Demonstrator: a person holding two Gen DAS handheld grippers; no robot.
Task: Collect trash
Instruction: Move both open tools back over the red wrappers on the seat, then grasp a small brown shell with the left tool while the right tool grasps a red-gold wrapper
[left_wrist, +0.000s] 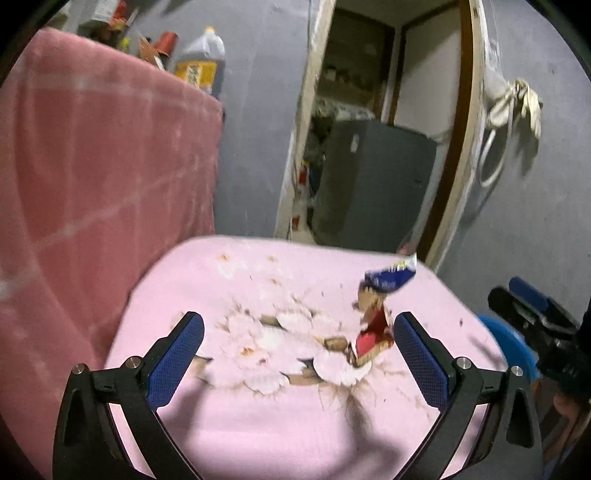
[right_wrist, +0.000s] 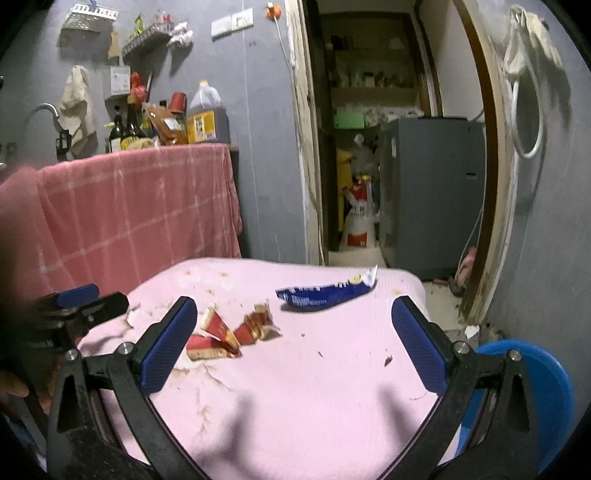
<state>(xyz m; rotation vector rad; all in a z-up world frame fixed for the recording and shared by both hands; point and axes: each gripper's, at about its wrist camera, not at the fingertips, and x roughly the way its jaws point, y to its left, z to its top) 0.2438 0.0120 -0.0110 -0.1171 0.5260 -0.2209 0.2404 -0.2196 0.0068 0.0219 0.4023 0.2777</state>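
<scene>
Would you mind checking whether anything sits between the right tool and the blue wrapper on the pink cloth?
Nothing visible blocks it: the right tool is open, and only bare pink cloth lies before the blue wrapper.

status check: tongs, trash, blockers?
Left tongs open, empty. Right tongs open, empty. Red wrapper scraps and blue wrapper loose on pink cloth. Nothing blocking.

Left gripper (left_wrist: 299, 336) wide open above pink floral cloth (left_wrist: 258, 424). Red wrapper scraps (left_wrist: 373, 334) just inside right-hand finger; blue wrapper (left_wrist: 391, 278) beyond. Right gripper (left_wrist: 532, 314) at right edge.
</scene>
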